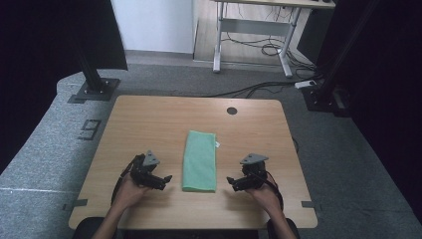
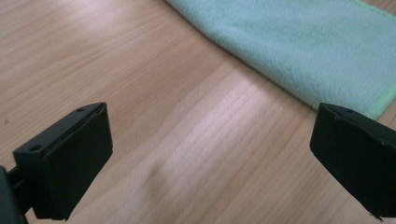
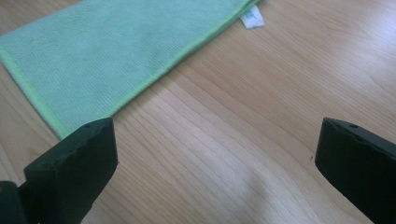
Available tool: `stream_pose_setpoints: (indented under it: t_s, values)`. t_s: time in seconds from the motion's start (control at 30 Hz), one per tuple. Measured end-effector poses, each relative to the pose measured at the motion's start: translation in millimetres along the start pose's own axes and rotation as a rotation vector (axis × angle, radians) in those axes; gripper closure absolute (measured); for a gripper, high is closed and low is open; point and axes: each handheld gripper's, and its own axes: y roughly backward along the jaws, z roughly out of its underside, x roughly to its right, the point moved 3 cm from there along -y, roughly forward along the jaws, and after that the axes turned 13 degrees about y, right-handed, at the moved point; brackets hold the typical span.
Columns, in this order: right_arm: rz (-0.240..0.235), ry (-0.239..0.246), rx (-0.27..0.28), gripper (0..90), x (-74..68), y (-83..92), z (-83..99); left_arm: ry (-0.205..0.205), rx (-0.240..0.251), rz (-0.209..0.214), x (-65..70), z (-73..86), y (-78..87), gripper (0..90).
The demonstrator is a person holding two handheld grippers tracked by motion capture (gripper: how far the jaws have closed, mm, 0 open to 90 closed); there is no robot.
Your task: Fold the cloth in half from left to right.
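A green cloth (image 1: 200, 160) lies folded into a long strip in the middle of the wooden table (image 1: 149, 119), its short end toward the person. The left gripper (image 1: 165, 181) rests low over the table left of the cloth's near end, jaws wide apart with bare wood between them. In the left gripper view the cloth (image 2: 299, 42) fills the upper right. The right gripper (image 1: 231, 182) sits right of the cloth's near end, also open and holding nothing. The right gripper view has the cloth (image 3: 107, 56) at upper left with a small white tag (image 3: 252, 17) at its edge.
A round dark grommet (image 1: 232, 110) is set in the table's far edge. Black frame posts (image 1: 92, 74) stand on the grey floor at the far left and far right. A white desk frame (image 1: 254, 30) with cables stands beyond the table.
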Motion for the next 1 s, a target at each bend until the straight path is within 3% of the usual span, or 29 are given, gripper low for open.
stream_pose_setpoints:
  t_s: [0.2,0.4,1.0]
  values:
    - [0.02,-0.046,-0.003,0.0,8.4,2.2,15.2,0.025,-0.015,0.0,-4.9,16.3,1.6,0.0]
    - [0.031,-0.043,-0.019,0.0,11.1,-1.9,26.1,0.009,-0.053,-0.01,-4.9,27.7,-9.2,0.0]
    - [-0.011,-0.031,-0.054,0.0,6.9,-18.4,42.7,0.043,-0.061,0.03,-3.9,31.0,-17.0,0.0]
